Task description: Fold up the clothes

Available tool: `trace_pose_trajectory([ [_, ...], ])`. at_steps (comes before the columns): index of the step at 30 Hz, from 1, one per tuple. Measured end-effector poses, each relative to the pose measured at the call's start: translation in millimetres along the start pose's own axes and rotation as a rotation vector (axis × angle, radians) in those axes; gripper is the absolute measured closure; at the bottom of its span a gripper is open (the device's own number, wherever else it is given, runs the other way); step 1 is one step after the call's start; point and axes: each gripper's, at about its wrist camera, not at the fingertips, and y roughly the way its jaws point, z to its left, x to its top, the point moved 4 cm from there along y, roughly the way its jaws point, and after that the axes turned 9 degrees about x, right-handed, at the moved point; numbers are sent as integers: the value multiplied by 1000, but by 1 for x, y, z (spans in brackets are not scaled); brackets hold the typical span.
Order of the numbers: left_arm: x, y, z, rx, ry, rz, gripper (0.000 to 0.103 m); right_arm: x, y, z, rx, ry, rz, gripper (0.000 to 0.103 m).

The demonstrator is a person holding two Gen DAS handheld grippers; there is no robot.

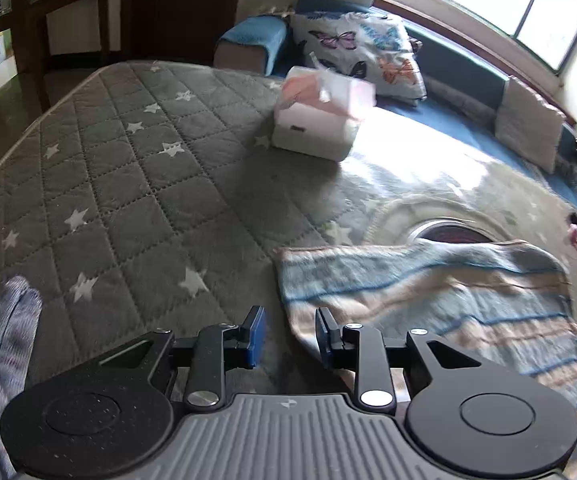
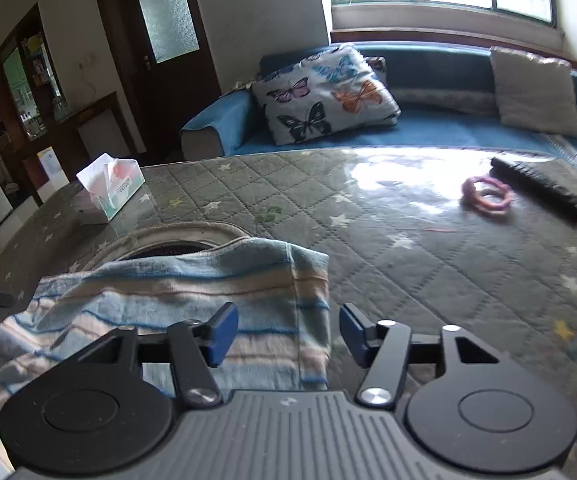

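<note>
Striped cloth lying flat on the star blanket — near the tissue box, ready for folding. Left gripper open at its left edge, holding nothing. Right gripper open over its right edge — also holding nothing, likely lining up to pinch.

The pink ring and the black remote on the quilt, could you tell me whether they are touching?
Cannot tell. In the right wrist view, the pink ring lies beside the black remote, but blur hides whether they touch.
</note>
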Motion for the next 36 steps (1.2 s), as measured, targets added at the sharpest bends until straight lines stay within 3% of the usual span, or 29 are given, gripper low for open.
trace_pose_trajectory([
  [10, 12, 29, -5, -15, 26, 15, 73, 19, 73, -35, 27, 117, 22, 35],
  [16, 14, 36, -7, -13, 39, 9, 74, 27, 91, -34, 144, 152, 10, 35],
  [19, 15, 37, -8, -10, 45, 2, 74, 30, 82, -14, 222, 94, -39, 35],
  [22, 15, 38, -10, -8, 52, -5, 75, 29, 67, 16, 283, -41, -75, 31],
  [25, 15, 38, -11, -11, 58, -8, 75, 23, 58, 42, 304, -159, -59, 29],
  [28, 14, 37, -13, -22, 66, -10, 75, 16, 57, 50, 335, -184, -10, 29],
  [31, 14, 37, -14, -24, 73, -14, 75, 13, 54, 45, 323, -173, 3, 29],
  [36, 14, 38, -15, -24, 83, -22, 75, 18, 53, 17, 199, -85, -30, 34],
])
